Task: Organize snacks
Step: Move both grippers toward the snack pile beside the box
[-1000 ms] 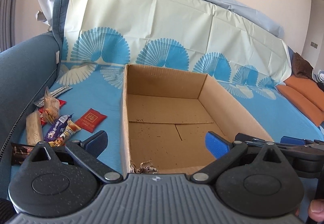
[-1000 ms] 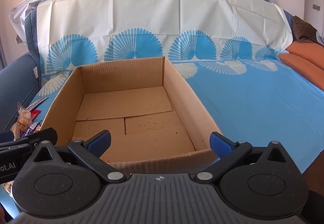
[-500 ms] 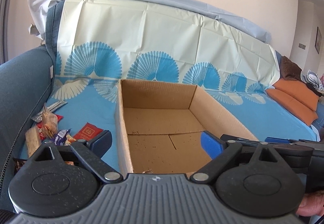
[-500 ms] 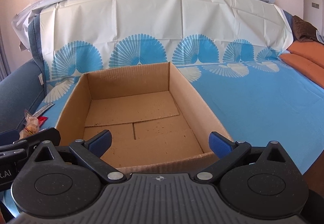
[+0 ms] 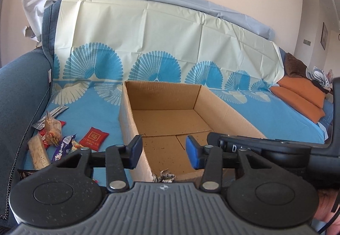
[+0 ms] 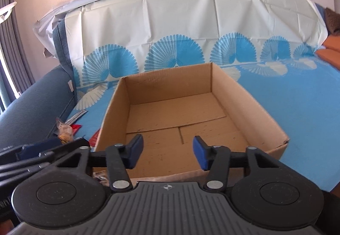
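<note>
My sofa (image 5: 19, 94) is the biggest thing here, draped in a cream and blue fan-print cloth (image 5: 161, 43) that covers its back and seat. On the seat sits an open cardboard box (image 6: 114, 107), its long axis running from me toward the sofa back, short walls near and far. Inside I see only its bare floor flaps. One near corner is torn and ragged.

Orange cushions (image 5: 297, 96) lie far off along the seat, well apart from the box.

The snacks (image 5: 55, 137) lie in a loose heap on the blue cloth between the box's left wall and the sofa arm, near the box but not touching it. A pale bar (image 5: 38, 154) lies closest to the arm, its long axis pointing roughly away from me. A red packet (image 5: 93, 138) lies flat just beside the box, tilted with one corner toward it. A silver wrapper (image 5: 54, 112) stretches slantwise at the far end of the heap, pointing toward the sofa back.

My left gripper (image 5: 162, 151) hangs over the box's near left corner; its jaws have just been closing and stand partly apart with nothing between them. My right gripper (image 6: 167, 153) hangs over the near wall, jaws likewise just closing, half apart and empty.
</note>
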`<state>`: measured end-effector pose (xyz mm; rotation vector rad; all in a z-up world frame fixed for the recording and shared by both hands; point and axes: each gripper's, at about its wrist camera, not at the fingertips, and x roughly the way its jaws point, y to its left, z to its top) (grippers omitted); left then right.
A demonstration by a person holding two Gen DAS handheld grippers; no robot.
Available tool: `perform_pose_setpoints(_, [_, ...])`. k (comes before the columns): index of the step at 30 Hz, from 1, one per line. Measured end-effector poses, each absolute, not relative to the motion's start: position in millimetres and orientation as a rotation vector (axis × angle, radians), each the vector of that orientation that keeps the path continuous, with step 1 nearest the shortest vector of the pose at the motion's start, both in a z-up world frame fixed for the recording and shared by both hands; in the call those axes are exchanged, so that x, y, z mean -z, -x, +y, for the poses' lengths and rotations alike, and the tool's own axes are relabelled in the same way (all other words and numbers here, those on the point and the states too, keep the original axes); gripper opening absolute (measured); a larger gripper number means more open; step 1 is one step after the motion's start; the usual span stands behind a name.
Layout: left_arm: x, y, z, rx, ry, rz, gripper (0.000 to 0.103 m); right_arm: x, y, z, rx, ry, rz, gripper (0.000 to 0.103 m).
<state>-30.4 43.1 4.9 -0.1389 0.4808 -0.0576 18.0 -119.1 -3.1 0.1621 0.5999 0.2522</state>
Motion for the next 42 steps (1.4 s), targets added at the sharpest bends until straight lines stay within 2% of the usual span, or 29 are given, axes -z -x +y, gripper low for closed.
perform_pose_setpoints(4, [-4.2, 35.0, 53.4, 0.063, 0.142, 0.485, 0.045, 2.5, -12.5, -110.7, -0.274, -0.18, 0.561, 0.051])
perform_pose_setpoints(9, [4.3, 42.6, 64.0, 0.088, 0.139, 0.485, 0.036, 5.6, -8.2, -100.3, -0.311, -0.189, 0.543, 0.05])
perform_pose_setpoints(19, [28.7, 64.3, 66.0, 0.135, 0.118, 0.485, 0.036, -4.0, 16.8, -66.6, -0.429, -0.104, 0.464, 0.047])
perform_pose_setpoints(26, [27.8, 81.2, 105.9, 0.091, 0.199, 0.494, 0.036, -7.9, 21.8, -57.6, -0.482, -0.104, 0.461, 0.048])
perform_pose_setpoints(31, [40.6, 74.9, 136.1, 0.015, 0.002, 0.561, 0.037, -11.7, 26.7, -52.2, -0.535, -0.095, 0.455, 0.049])
perform_pose_setpoints(34, [55.1, 66.8, 160.1, -0.006, 0.12, 0.615, 0.041, -17.9, 29.9, -51.8, -0.566, -0.082, 0.452, 0.049])
perform_pose_setpoints(37, [63.3, 58.9, 163.9, -0.072, 0.133, 0.649, 0.053, -26.8, 34.7, -58.5, -0.588, -0.078, 0.448, 0.052])
perform_pose_setpoints(41, [64.2, 55.0, 163.9, -0.076, 0.146, 0.666, 0.083, -41.1, 37.9, -67.8, -0.586, -0.13, 0.473, 0.057])
perform_pose_setpoints(42, [64.1, 54.3, 164.3, -0.068, 0.162, 0.675, 0.085, -45.0, 38.9, -68.9, -0.586, -0.146, 0.477, 0.06])
